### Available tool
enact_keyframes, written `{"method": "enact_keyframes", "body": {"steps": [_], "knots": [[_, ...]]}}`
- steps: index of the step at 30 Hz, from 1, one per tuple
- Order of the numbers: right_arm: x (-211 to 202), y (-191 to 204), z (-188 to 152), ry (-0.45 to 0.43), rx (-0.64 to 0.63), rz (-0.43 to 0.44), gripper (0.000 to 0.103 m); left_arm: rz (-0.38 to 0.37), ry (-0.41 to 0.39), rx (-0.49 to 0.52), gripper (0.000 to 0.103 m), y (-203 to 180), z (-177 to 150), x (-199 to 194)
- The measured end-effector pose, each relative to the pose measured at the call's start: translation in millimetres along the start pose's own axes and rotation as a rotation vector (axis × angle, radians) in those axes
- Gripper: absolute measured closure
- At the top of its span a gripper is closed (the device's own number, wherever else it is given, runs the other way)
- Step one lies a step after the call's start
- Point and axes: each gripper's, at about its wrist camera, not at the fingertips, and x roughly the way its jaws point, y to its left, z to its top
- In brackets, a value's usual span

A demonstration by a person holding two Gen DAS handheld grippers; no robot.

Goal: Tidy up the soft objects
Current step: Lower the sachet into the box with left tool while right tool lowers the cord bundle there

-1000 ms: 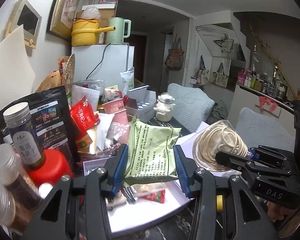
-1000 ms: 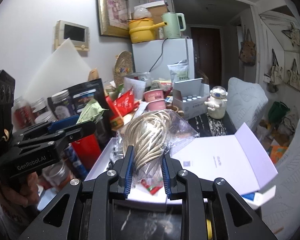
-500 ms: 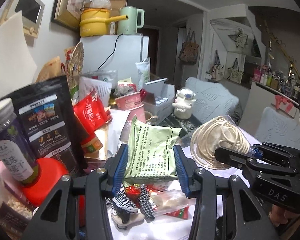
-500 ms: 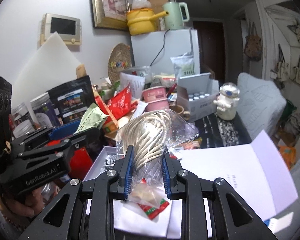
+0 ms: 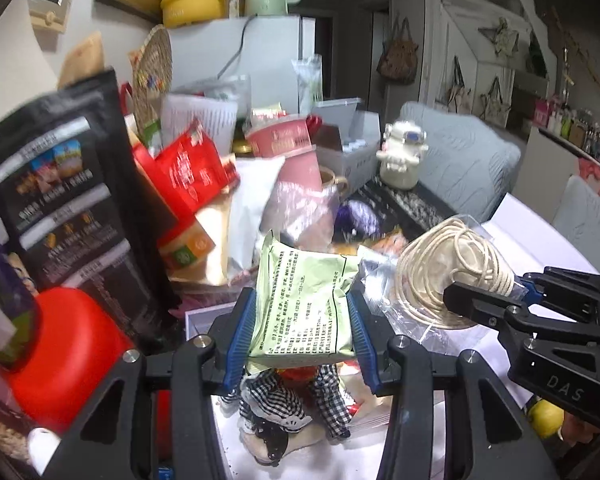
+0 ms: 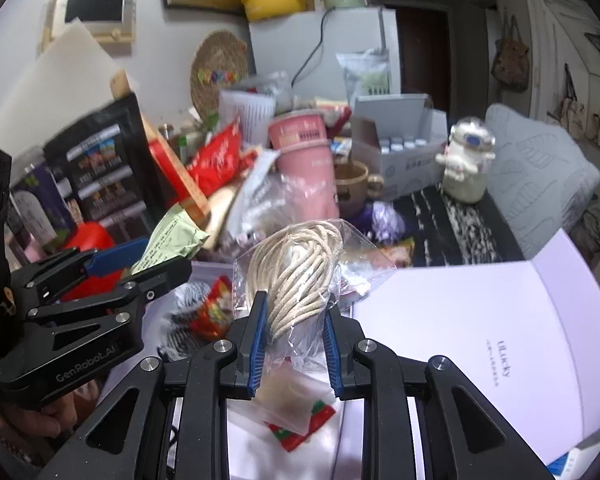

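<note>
Two hand-held grippers, each clamped on a soft item, above an open white box [image 6: 480, 320].

Left gripper [image 5: 302, 330] clenched on a pale green printed packet [image 5: 304, 300], blue pads pressed to both of its side edges, packet upright between the fingers. Right gripper [image 6: 294, 342] clenched on a clear plastic bag of coiled cream cord [image 6: 296, 276], bag crumpled where pinched. Directly beneath, inside the box: a checked fabric doll [image 5: 296, 400] and a red-and-green wrapped sachet [image 6: 300, 424]. Behind, cluttered table: black snack pouch [image 5: 72, 208], red lid [image 5: 60, 352], pink cups [image 6: 304, 152], white astronaut figure [image 6: 466, 164].
</note>
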Motion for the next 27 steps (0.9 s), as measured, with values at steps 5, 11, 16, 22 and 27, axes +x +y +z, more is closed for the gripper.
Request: {"method": "enact_keyframes", "body": {"steps": [5, 11, 16, 22, 27], "knots": [[16, -8, -7, 0.050, 0.018, -0.003, 0.078, 0.000, 0.048, 0.014, 0.058, -4, -7, 16], [26, -11, -13, 0.087, 0.016, -0.007, 0.078, -0.002, 0.113, 0.018, 0.058, -6, -15, 36], [34, -9, -17, 0.121, 0.001, -0.006, 0.078, 0.007, 0.160, 0.021, 0.058, -8, -23, 49], [46, -7, -23, 0.162, -0.004, 0.002, 0.078, 0.026, 0.210, 0.015, 0.058, -6, -29, 61], [56, -5, -27, 0.194, -0.009, 0.025, 0.077, 0.057, 0.214, 0.032, 0.058, -6, -31, 62]]}}
